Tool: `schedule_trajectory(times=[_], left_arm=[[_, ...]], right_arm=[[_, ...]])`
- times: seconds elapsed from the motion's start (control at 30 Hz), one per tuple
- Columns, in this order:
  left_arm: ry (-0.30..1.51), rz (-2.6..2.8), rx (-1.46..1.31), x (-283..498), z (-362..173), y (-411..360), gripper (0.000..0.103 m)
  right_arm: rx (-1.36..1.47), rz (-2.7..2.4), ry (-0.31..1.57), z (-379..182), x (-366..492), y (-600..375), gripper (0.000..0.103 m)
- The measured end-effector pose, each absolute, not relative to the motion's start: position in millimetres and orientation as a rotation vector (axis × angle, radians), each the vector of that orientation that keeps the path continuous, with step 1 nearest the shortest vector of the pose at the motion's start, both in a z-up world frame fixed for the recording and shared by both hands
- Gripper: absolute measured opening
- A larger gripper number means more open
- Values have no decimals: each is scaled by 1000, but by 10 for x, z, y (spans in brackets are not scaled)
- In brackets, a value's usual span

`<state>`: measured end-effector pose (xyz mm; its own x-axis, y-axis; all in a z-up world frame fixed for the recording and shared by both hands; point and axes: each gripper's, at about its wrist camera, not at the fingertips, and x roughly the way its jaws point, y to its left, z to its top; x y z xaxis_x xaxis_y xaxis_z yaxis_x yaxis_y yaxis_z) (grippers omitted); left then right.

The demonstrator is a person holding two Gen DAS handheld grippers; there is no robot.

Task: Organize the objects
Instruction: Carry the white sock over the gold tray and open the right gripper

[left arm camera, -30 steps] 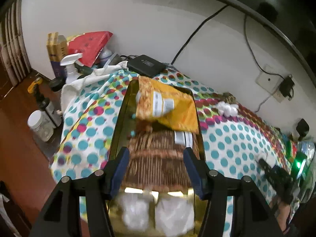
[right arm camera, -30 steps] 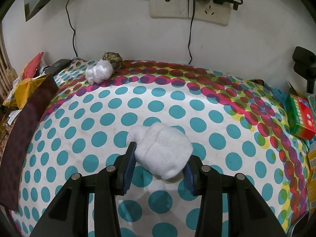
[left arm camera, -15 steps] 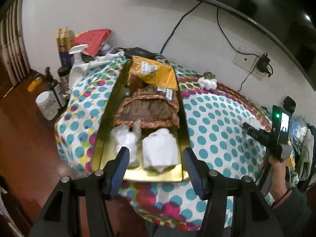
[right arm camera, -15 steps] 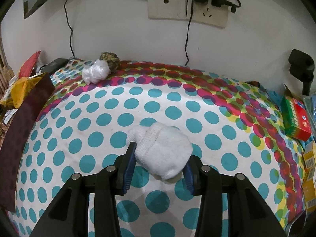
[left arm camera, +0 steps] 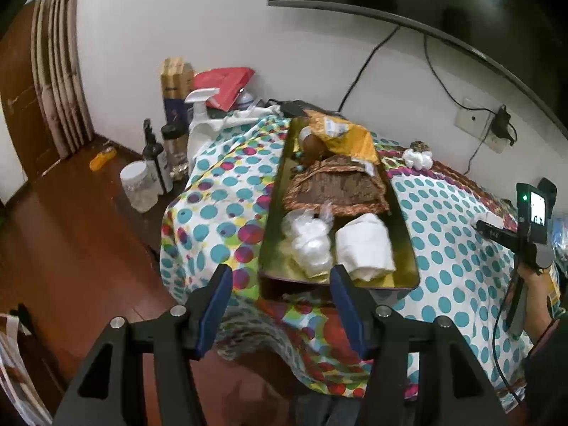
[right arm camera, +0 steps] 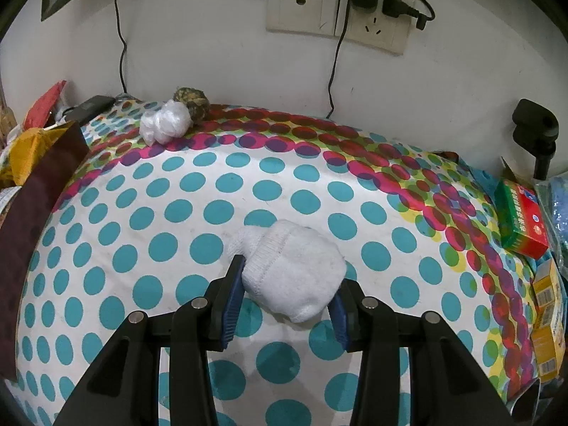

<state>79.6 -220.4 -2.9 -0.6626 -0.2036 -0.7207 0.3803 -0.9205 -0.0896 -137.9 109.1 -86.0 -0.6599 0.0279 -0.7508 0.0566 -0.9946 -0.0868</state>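
Observation:
A gold tray (left arm camera: 408, 259) lies on the polka-dot table and holds a yellow bag (left arm camera: 349, 136), a woven basket (left arm camera: 337, 191), a clear plastic bundle (left arm camera: 309, 239) and a white rolled sock (left arm camera: 364, 245). My left gripper (left arm camera: 280, 296) is open and empty, hanging off the table's near edge in front of the tray. My right gripper (right arm camera: 289, 293) is shut on a white rolled sock (right arm camera: 293, 269) just above the tablecloth. A white plastic bundle (right arm camera: 165, 126) and a camouflage rolled sock (right arm camera: 191, 101) lie at the far edge by the wall.
Bottles, a spray bottle (left arm camera: 202, 120) and a jar (left arm camera: 138, 186) stand on the floor left of the table. A green-red box (right arm camera: 522, 218) and yellow boxes (right arm camera: 546, 309) sit at the table's right edge. The tray's dark side (right arm camera: 32, 198) is at left. Cables hang from wall sockets (right arm camera: 337, 14).
My left gripper has pulled back and up from over the tray to beyond the table's near edge. My right gripper stays almost still, shut on the white sock.

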Motion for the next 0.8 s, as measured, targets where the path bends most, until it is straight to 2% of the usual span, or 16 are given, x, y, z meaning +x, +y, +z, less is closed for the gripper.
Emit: schedule_trajectory(times=[0.13,0.23,0.4,0.6,0.8], left_arm=[[373,-2548,1056,931,-77,-2369,58],[376,-2517,1038,1022,-107,-2489,58],[433,-2470,998,1134,-164,-2715,58],[406,-2477,1004,1146,-208,-2722,58],[419,-2449,1054,1133,-304,-2810,58]], right_arm=[[1257,-2847,141,-824,-1338,1088,41],[1249,-2833,207,-809,-1295,966,41],[1145,-2772,127,-561,-1150,617,41],[971,-2601,87,-37,-922,-145,41],[909,-2402,206,171,-663,-1082,41]])
